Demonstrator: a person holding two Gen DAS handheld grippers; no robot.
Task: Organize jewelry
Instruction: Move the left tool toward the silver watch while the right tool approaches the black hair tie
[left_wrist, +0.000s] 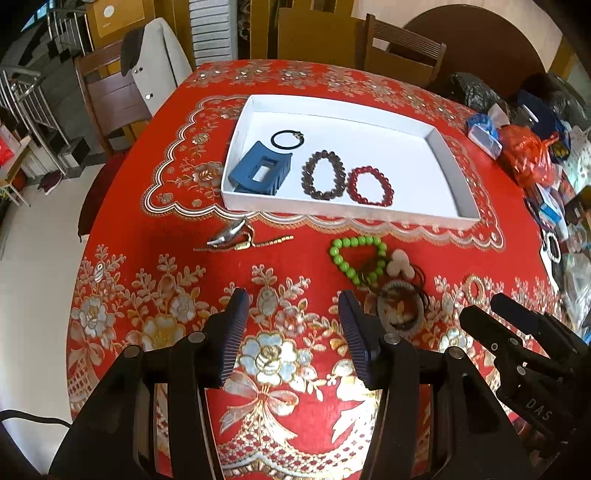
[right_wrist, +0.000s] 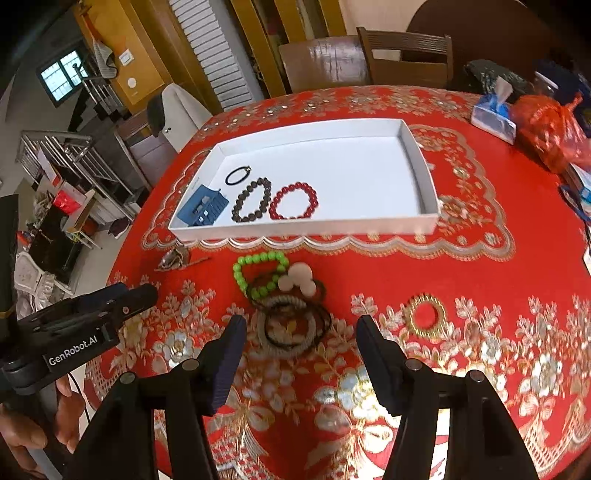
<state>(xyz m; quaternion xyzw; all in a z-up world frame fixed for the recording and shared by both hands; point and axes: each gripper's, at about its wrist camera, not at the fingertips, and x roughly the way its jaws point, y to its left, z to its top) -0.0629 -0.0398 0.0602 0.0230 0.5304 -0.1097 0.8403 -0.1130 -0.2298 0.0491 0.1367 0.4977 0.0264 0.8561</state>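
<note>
Here both grippers, left gripper (left_wrist: 293, 301) and right gripper (right_wrist: 301, 326), hang open (nothing held).

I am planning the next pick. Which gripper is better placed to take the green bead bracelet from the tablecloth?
Probably the right gripper. Its open jaws point at the pile holding the green bead bracelet, just ahead. The left gripper, also open, faces bare tablecloth; the bracelet lies off to its right.
</note>
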